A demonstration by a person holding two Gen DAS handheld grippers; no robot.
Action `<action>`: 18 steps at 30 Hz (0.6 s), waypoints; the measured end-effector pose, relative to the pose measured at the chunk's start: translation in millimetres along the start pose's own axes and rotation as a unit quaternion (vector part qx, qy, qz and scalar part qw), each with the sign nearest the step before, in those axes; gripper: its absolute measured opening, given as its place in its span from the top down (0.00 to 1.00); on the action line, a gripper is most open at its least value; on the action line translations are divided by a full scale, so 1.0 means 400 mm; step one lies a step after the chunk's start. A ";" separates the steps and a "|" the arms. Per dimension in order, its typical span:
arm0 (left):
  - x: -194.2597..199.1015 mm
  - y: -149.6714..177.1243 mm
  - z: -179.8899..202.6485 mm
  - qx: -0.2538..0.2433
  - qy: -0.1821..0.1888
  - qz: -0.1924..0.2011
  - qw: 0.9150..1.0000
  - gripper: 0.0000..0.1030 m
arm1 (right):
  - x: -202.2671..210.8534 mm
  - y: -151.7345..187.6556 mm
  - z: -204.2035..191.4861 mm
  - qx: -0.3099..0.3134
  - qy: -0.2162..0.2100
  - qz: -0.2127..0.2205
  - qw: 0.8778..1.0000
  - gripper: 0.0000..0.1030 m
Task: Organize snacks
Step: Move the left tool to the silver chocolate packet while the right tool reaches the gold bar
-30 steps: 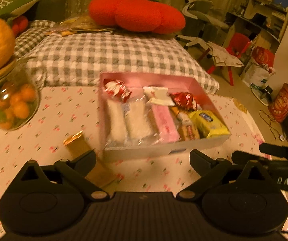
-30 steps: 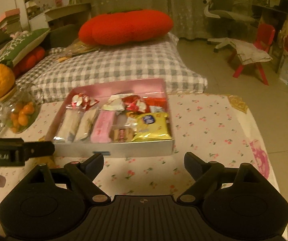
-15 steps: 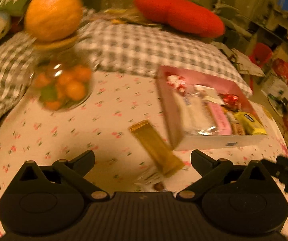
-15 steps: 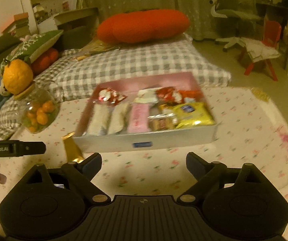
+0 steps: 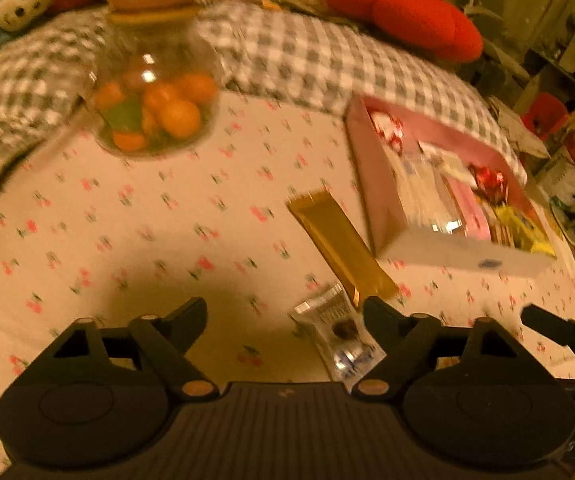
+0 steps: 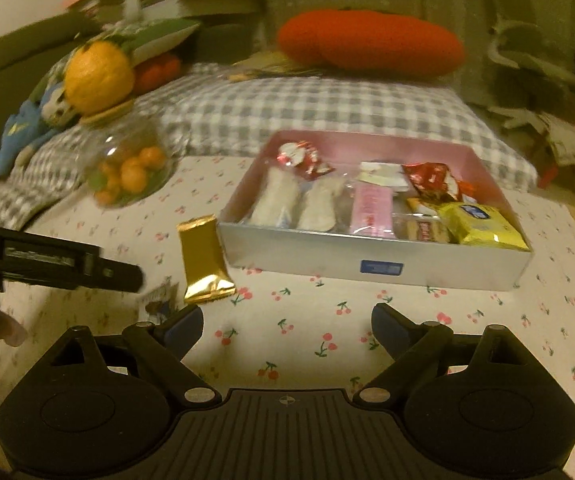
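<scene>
Gold snack bar flat on the cherry-print tablecloth, long axis running from the near edge toward the far side, its far end just beside the snack box's left front corner. Clear wrapped snack at the bar's near end, by the left gripper. Glass jar of oranges well apart, far left. Left gripper spread apart, empty. Right gripper likewise apart, empty, facing the box front.
</scene>
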State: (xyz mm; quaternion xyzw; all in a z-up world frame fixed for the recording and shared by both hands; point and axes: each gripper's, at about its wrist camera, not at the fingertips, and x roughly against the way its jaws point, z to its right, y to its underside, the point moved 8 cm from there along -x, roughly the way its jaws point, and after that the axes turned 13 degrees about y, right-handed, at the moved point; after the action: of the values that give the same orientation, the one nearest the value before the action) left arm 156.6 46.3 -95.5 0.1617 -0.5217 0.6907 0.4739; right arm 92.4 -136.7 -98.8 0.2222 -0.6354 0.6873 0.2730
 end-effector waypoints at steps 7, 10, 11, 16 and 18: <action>-0.040 0.031 0.028 -0.015 -0.006 -0.022 1.000 0.47 | -0.028 0.005 -0.007 0.031 -0.010 0.000 0.999 0.10; -0.038 0.029 0.025 -0.024 -0.011 -0.031 0.999 0.73 | -0.039 0.001 -0.024 0.038 -0.021 0.001 0.999 0.10; -0.036 0.028 0.020 -0.024 -0.012 -0.035 0.999 0.76 | -0.042 -0.003 -0.032 0.040 -0.025 0.003 0.999 0.10; -0.021 0.017 -0.019 -0.015 -0.017 -0.049 0.999 0.79 | -0.062 -0.025 -0.087 0.050 -0.052 0.013 0.997 0.10; -0.010 0.012 -0.044 -0.009 -0.024 -0.048 0.999 0.79 | -0.074 -0.031 -0.113 0.055 -0.064 0.014 0.996 0.12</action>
State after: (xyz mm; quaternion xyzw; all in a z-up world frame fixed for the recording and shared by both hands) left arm 159.5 59.8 -108.4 0.1990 -0.5304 0.6586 0.4954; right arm 124.8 -93.9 -113.2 0.2715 -0.6159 0.7093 0.2094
